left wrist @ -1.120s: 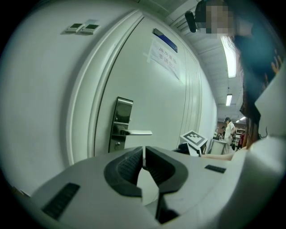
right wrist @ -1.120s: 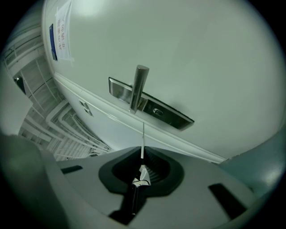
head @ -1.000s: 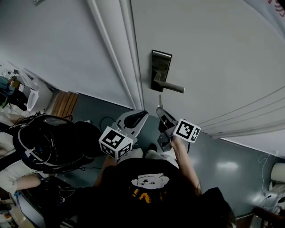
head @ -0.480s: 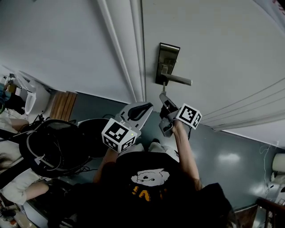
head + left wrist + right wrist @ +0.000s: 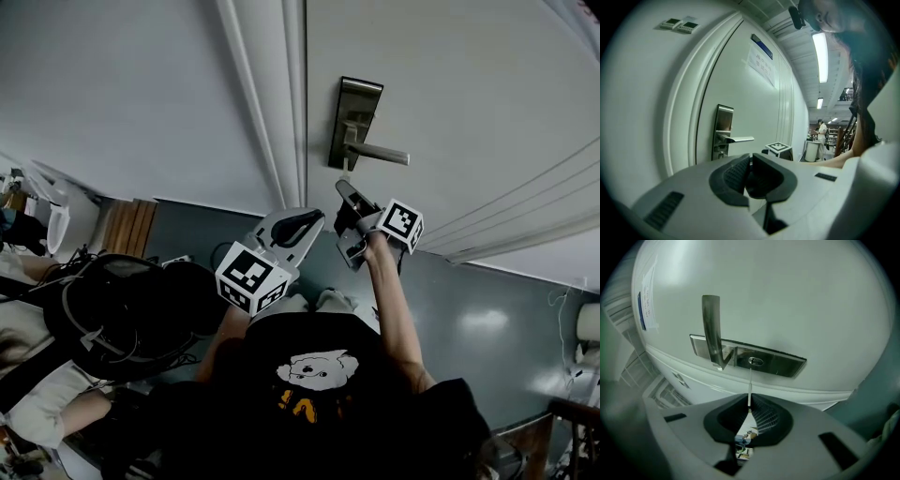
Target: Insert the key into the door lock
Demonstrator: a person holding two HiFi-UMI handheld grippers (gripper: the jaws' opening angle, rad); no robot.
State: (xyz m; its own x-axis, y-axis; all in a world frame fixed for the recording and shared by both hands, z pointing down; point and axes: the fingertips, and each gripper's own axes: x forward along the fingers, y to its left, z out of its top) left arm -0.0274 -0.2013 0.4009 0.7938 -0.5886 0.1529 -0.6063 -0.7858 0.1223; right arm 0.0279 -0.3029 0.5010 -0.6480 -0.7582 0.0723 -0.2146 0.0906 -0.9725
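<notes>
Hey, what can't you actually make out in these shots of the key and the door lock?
1. Whether the key has entered the keyhole: its tip is too thin in the right gripper view, too small in the head view.
2. The key's head: hidden between the pads of the right gripper.
3. Print on the door notice: too small and skewed in the left gripper view.

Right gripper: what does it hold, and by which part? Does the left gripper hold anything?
The right gripper pinches the key by its rear end; the blade sticks out toward the lock. The left gripper is shut on nothing.
</notes>
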